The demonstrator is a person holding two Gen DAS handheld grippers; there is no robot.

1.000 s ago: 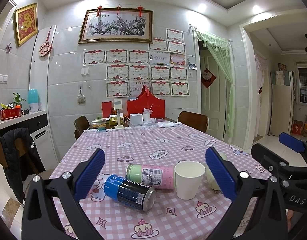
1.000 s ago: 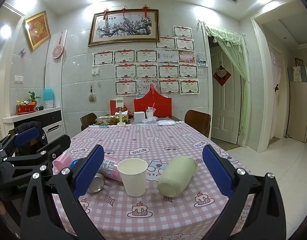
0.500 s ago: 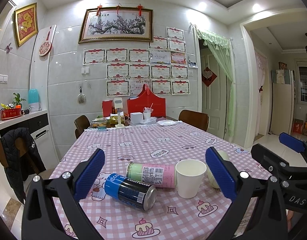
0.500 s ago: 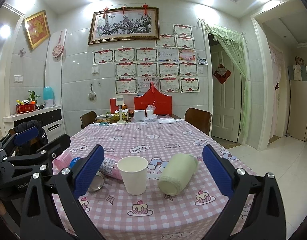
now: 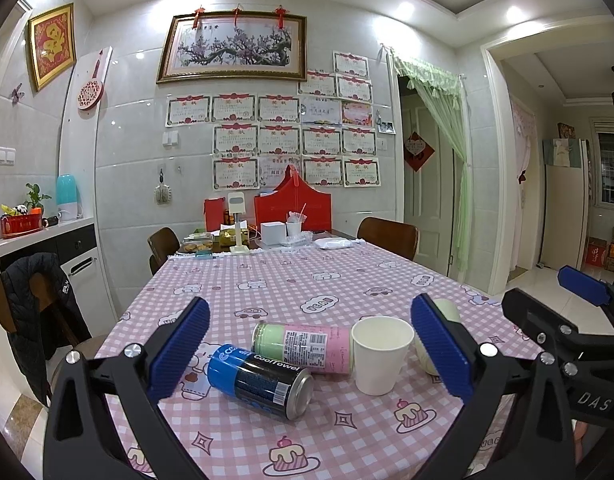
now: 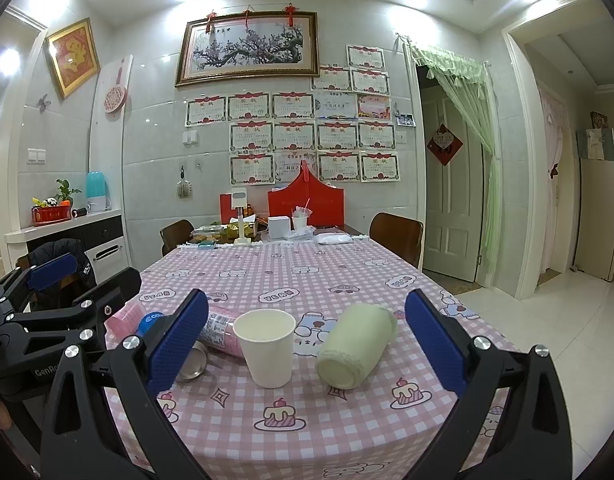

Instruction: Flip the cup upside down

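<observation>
Cup (image 5: 381, 354) is standing upright, mouth up, near the table's (image 5: 291, 280) front edge, touching the pink can (image 5: 303, 346) lying to its left; the left gripper (image 5: 311, 346) is hanging wide open, holding nothing. From the right wrist, the cup (image 6: 267, 352) is sitting between the wide-open right gripper's (image 6: 307, 344) fingers, left of a pale bottle (image 6: 357, 350) on its side.

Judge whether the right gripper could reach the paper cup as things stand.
Probably yes. The right gripper is open, and the upright paper cup stands between its fingers' lines with nothing in front; the pale green bottle lies close beside it.
</observation>
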